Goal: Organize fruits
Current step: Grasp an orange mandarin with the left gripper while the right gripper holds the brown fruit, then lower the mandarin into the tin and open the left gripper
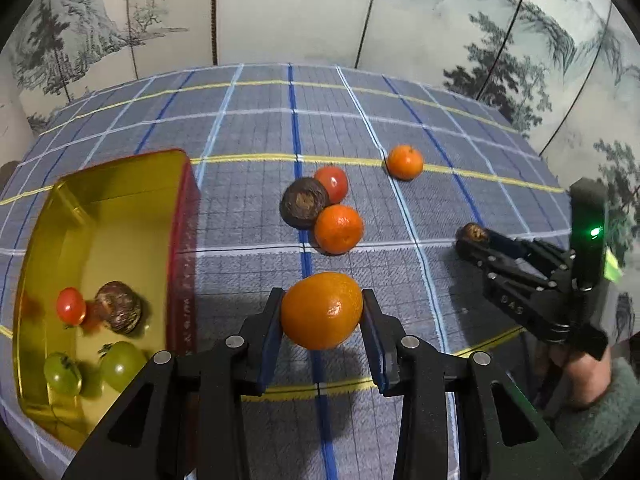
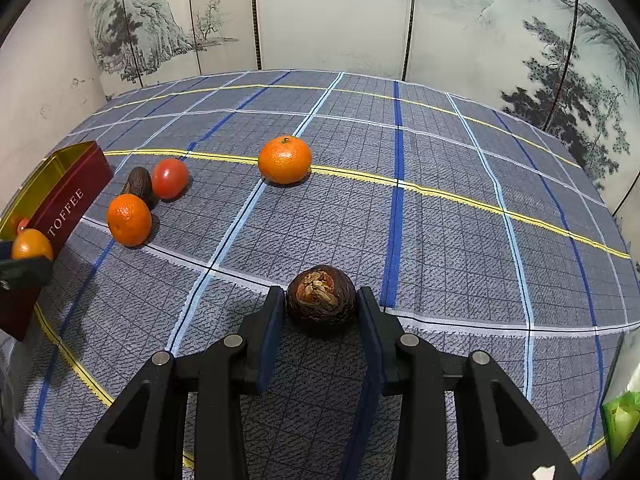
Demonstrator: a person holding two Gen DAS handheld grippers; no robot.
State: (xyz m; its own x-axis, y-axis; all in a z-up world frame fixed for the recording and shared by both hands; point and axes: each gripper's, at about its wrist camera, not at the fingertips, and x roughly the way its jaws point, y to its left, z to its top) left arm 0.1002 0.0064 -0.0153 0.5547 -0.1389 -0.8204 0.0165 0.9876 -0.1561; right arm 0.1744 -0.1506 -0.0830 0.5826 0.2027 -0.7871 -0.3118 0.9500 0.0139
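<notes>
The left gripper [image 1: 322, 312] pinches an orange mandarin [image 1: 321, 311] between its blue pads, just beside the open side of the red tin [image 1: 185, 240], whose outer wall reads "TOFFEE" in pale capitals in the right wrist view. Inside the tin's gold interior lie two green tomatoes [image 1: 122, 364], a small red tomato [image 1: 71, 306] and a brown water chestnut [image 1: 119, 307]. The right gripper [image 2: 321, 306] is closed on a dark brown chestnut [image 2: 321, 300], its fingers touching both sides, well apart from the tin to its right over the plaid tablecloth [image 2: 440, 240]. Beyond the tin's far corner sits a cluster: a second mandarin [image 2: 129, 220], another brown chestnut [image 2: 138, 185] touching it, and a red tomato [image 2: 169, 178] just behind. Farther from the tin, a third mandarin [image 2: 284, 159] rests alone on a yellow stripe. A folding screen [image 2: 332, 16] painted with ink mountains and pines stands behind the table.
</notes>
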